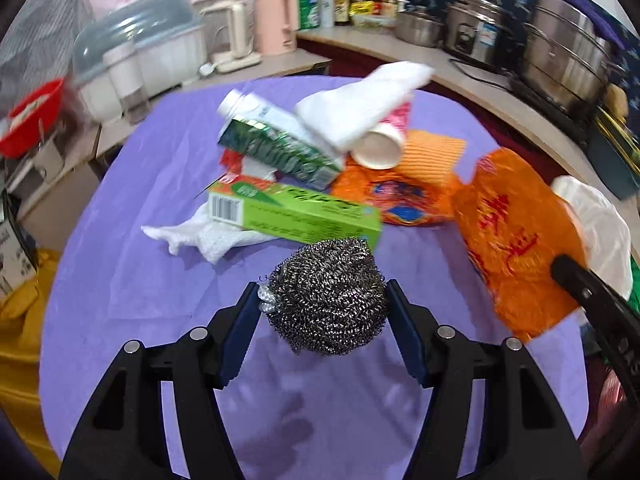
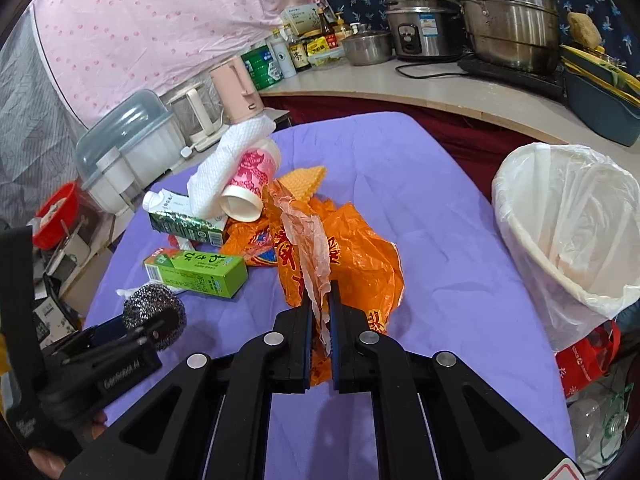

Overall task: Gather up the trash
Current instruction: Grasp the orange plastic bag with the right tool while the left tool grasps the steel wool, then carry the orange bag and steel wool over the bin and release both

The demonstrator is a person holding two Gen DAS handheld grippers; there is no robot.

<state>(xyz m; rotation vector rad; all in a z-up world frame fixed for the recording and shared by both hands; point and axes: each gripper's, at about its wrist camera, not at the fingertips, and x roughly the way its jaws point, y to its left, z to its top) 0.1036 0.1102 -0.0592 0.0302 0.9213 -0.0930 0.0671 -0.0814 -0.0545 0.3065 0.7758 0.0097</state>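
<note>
The left gripper point(image 1: 326, 300) pinches a steel scourer point(image 1: 328, 296) above the purple-clothed table point(image 1: 120, 264), near its front edge. The right gripper point(image 2: 321, 320), pressed together, clamps an orange plastic bag point(image 2: 356, 256). Behind them lie a green box point(image 1: 296, 212), carton point(image 1: 280, 140) and paper cup point(image 1: 380, 144). The lined bin point(image 2: 568, 216) stands at the right edge, with bare cloth before it.

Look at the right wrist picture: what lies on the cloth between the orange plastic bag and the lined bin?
Nothing: between the orange plastic bag and the lined bin, only bare purple cloth shows.
</note>
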